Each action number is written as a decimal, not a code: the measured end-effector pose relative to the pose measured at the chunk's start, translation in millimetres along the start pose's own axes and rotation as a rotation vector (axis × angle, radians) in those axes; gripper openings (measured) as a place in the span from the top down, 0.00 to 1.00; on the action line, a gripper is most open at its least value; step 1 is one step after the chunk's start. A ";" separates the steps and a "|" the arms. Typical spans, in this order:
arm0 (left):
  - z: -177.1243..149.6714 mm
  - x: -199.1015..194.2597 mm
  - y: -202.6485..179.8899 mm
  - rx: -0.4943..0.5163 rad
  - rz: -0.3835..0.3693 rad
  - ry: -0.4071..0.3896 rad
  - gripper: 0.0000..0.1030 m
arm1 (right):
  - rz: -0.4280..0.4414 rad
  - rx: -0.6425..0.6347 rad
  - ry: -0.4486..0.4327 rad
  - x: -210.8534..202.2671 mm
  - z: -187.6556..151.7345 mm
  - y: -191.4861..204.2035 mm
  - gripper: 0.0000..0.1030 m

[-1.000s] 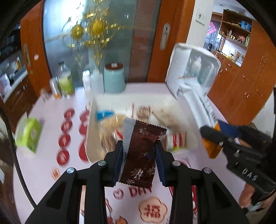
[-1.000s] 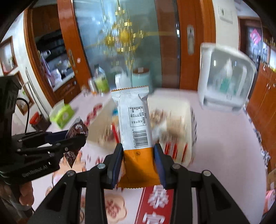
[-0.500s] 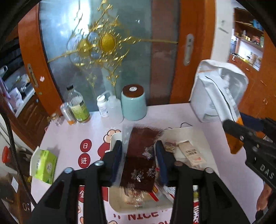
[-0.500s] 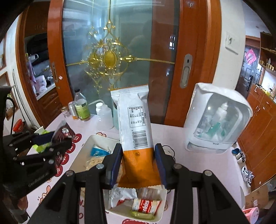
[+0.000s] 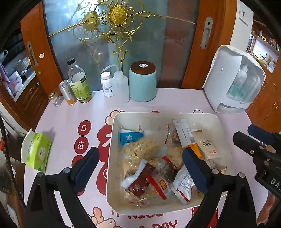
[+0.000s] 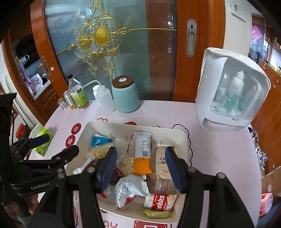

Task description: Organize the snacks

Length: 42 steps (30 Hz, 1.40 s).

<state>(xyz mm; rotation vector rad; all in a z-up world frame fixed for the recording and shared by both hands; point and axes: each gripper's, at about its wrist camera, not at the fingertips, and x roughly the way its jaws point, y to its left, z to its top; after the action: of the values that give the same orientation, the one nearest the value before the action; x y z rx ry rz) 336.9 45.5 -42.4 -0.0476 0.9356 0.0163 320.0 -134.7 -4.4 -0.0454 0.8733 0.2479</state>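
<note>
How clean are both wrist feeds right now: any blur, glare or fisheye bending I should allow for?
Left wrist view: mostly sharp, but the dark red packet in the white tray is motion-smeared; door frames bow outward. Right wrist view: crisp; soft reflections on the glass door, edges curve and darken.

A round table covered in a pale pink cloth printed with red cartoon motifs (image 5: 70, 112) stands before an orange-brown wooden sliding door with frosted glass panels (image 6: 182, 52). Ornate gold scrollwork with a sun-like medallion (image 5: 117, 14) decorates the glass. A brushed metal recessed handle (image 6: 191, 38) sits in the door frame. To the right, a white wall with a light switch plate (image 6: 237, 10) meets orange-brown wooden cabinets (image 5: 270, 98). Even daylight fills the room.
</note>
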 end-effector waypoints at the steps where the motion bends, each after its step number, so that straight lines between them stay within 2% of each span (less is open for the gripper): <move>1: -1.8 -1.4 0.4 -0.001 -0.004 0.001 0.08 | 0.001 0.003 0.004 0.3 -1.4 -0.4 0.44; 10: -26.8 -23.3 -3.2 0.004 -0.016 -0.009 0.08 | 0.012 0.043 0.037 -0.4 -27.1 -5.1 0.44; 19: -74.7 -65.1 -4.7 -0.004 -0.035 -0.037 0.08 | 0.041 0.065 0.052 -21.5 -66.4 -1.3 0.44; 25: -115.6 -100.9 -1.5 -0.035 -0.050 -0.043 0.08 | 0.073 0.087 0.037 -48.8 -96.8 2.6 0.44; 36: -198.4 -154.8 1.3 -0.051 -0.021 -0.007 0.08 | 0.113 0.104 0.035 -105.0 -166.0 19.0 0.44; 42: -224.4 -186.1 -1.1 -0.050 -0.008 -0.017 0.08 | 0.104 0.107 0.045 -133.5 -197.7 26.7 0.44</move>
<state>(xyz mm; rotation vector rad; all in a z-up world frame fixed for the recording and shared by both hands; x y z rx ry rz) 46.0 34.9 -25.5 -0.0975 0.9183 0.0332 82.8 -162.8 -28.0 0.0947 0.9339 0.2973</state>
